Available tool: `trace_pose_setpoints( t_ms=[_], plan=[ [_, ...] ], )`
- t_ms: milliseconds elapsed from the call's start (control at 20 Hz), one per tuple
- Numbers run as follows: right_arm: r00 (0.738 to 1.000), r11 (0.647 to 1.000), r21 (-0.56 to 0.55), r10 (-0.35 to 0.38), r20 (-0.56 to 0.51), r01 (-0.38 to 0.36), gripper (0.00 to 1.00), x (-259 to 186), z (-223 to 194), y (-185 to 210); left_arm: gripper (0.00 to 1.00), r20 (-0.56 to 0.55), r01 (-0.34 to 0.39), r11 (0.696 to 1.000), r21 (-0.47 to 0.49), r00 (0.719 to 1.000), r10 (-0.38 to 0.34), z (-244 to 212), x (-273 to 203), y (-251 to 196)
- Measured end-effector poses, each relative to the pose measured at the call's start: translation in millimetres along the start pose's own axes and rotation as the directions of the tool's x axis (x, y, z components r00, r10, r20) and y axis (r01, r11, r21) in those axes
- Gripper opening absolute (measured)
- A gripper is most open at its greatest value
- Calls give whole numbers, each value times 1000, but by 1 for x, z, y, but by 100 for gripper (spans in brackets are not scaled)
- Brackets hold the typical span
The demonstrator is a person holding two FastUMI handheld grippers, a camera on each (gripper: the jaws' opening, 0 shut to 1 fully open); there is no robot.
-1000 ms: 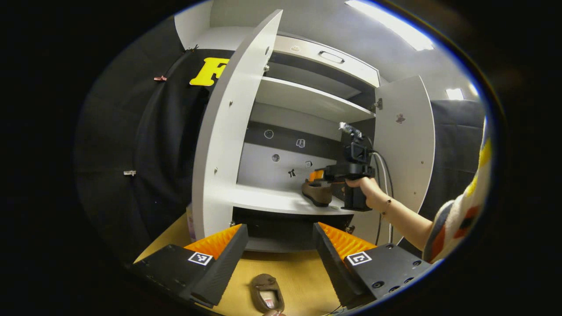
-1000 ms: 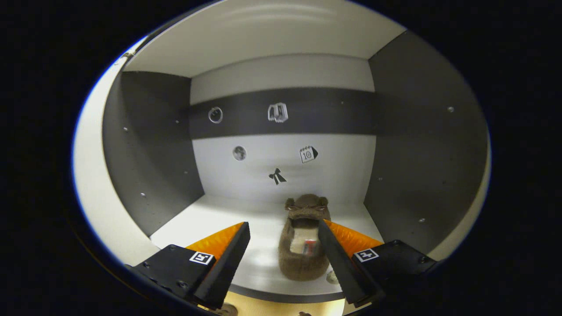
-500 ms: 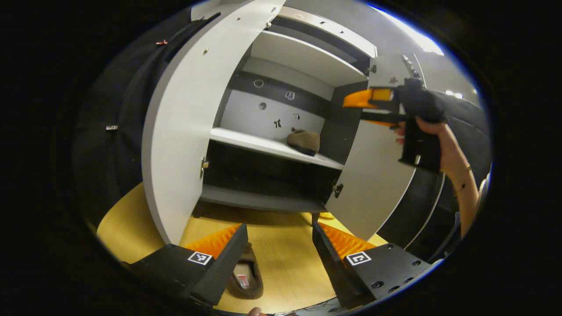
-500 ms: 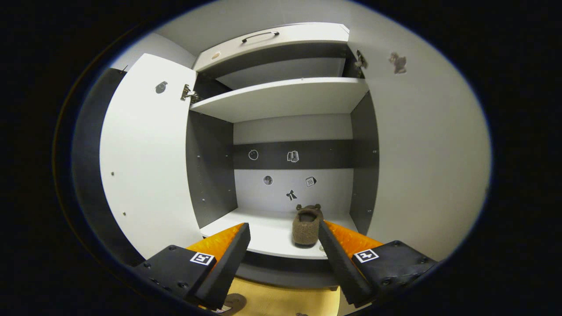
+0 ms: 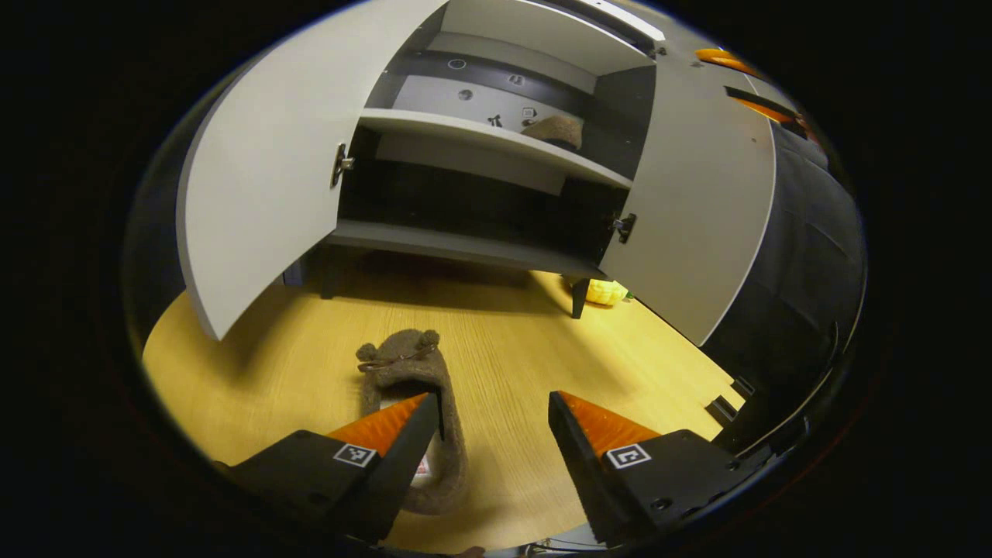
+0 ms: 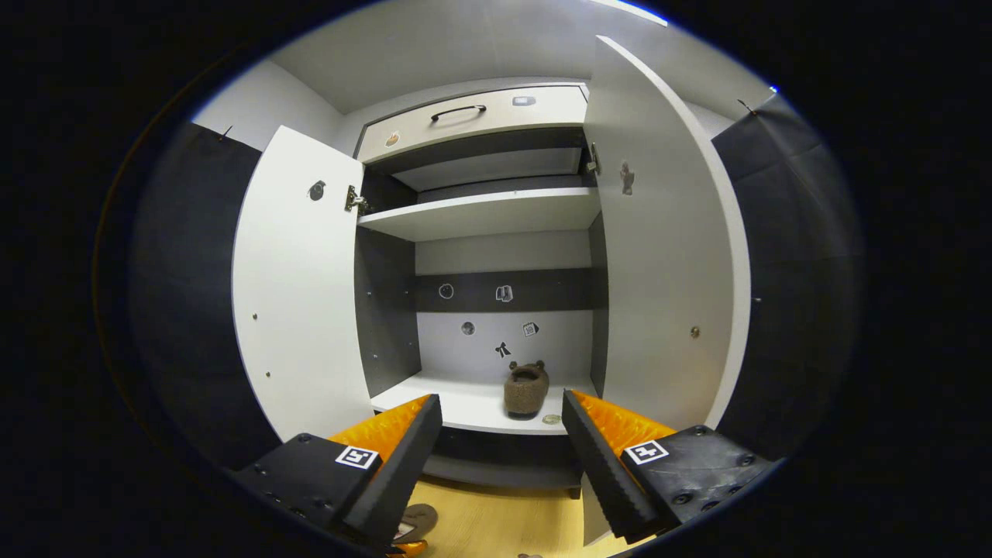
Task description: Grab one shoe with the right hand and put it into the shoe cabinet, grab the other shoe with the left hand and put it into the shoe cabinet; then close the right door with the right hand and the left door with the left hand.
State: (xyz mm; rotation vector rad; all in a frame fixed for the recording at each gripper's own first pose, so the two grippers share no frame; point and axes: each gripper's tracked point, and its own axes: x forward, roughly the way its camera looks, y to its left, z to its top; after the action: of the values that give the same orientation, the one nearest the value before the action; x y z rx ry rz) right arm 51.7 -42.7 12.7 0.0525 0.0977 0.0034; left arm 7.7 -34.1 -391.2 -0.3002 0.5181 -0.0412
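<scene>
Left claw (image 5: 492, 411), released, tilted down over the shoe (image 5: 411, 372) on the floor (image 5: 542, 341); right claw (image 6: 500, 422), released, level, facing the cabinet (image 6: 480, 213).

Wooden floor (image 5: 511, 349), pale yellow, with fine straight grain. Small yellow lump (image 5: 604, 292) lying on it, too blurred to tell what it is. Black cloth wall (image 5: 806, 256) at the right, hanging in folds down to the floor. Several small stickers (image 6: 504, 293) in loose rows, one like a bow. Small round disc (image 6: 552, 419) lying flat. White ceiling (image 6: 434, 54) above.
</scene>
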Motion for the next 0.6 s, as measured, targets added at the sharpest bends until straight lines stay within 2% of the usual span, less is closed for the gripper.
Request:
trace_pose_setpoints(
  t_ms=[200, 300, 350, 400, 450, 600],
  plan=[
    [999, 1000, -17, -5, -32, 4, 99, -6, -12, -5, 90, 72, -85, 996, 24, 994, 83, 20, -17, 40],
    [999, 1000, -2, 5, -52, -5, 99, -2, -20, -1, 91, 59, -123, 992, 32, 991, 121, 17, -17, 63],
    [998, 1000, 3, 9, -66, -9, 99, -1, -24, 0, 87, 51, -147, 989, 30, 988, 145, 14, -13, 75],
    [997, 1000, 0, 13, -78, -13, 99, 0, -29, 2, 93, 49, -171, 985, 28, 984, 170, 11, -8, 87],
    [996, 1000, -11, 14, -88, -15, 99, 1, -31, 2, 93, 45, -195, 981, 23, 980, 194, 8, -2, 97],
    [994, 999, -51, 6, -107, -12, 99, 4, -37, 1, 87, 5, -202, 979, 26, 979, 202, -6, 17, 106]
  ],
)
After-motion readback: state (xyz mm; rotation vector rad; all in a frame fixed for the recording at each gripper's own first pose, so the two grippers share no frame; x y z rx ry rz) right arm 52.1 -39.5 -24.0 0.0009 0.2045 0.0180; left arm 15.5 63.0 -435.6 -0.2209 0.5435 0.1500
